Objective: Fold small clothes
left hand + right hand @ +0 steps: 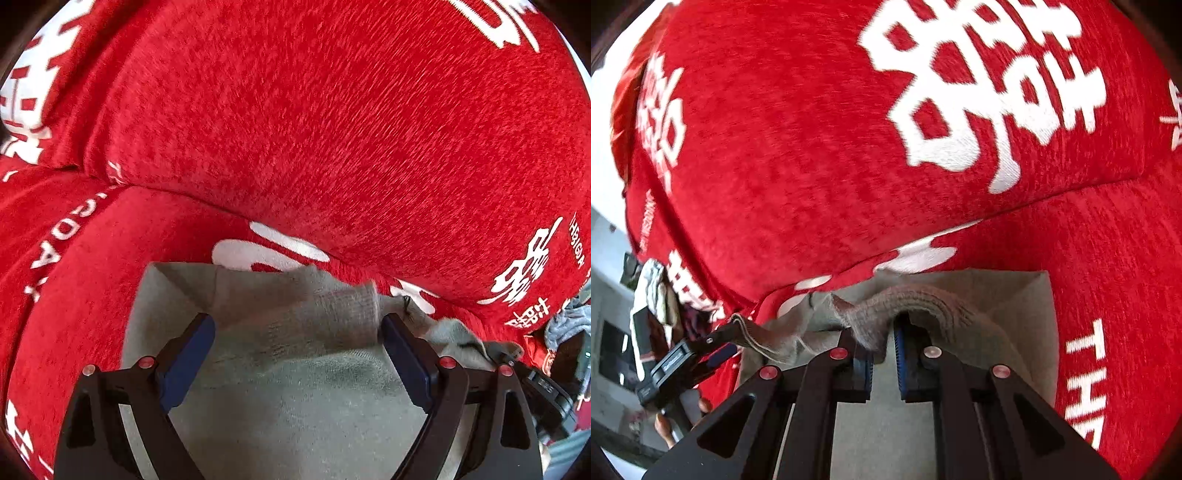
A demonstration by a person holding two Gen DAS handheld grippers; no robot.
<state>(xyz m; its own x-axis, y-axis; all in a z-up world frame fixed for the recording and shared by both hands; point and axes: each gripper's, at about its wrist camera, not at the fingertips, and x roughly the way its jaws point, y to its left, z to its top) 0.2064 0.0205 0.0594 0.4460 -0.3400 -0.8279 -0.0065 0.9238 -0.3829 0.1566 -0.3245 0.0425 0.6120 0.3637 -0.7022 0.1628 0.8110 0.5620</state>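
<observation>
Red fabric printed with white characters and lettering [332, 110] fills almost the whole background in both views, bulging like a cushion above a flatter red stretch where the work is laid.

From the left wrist camera, the left tool [297, 332] has its blue-padded fingers spread wide, and the grey sock [295, 387] lies between them on the red cloth; its ribbed cuff is bunched up across the gap near the fingertips. Whether the pads actually touch the cuff cannot be told. Off to the right edge of this view the other tool shows as a dark body with the sock's far end running toward it, and a bluish-grey crumpled cloth [569, 325] sits past it.

The right wrist camera shows the right tool [882, 339] with its blue pads drawn close, pinching a fold of the ribbed cuff [908, 299], which humps over the fingertips. The sock's pale body spreads flat beneath and to the right (a squared corner shows against the red). To the left, the left tool [713, 343] appears with a striped sock edge draped at its tip. Only this view takes in the room edge: a pale wall, and a cluttered heap of mixed items [653, 291] too blurred to name.
</observation>
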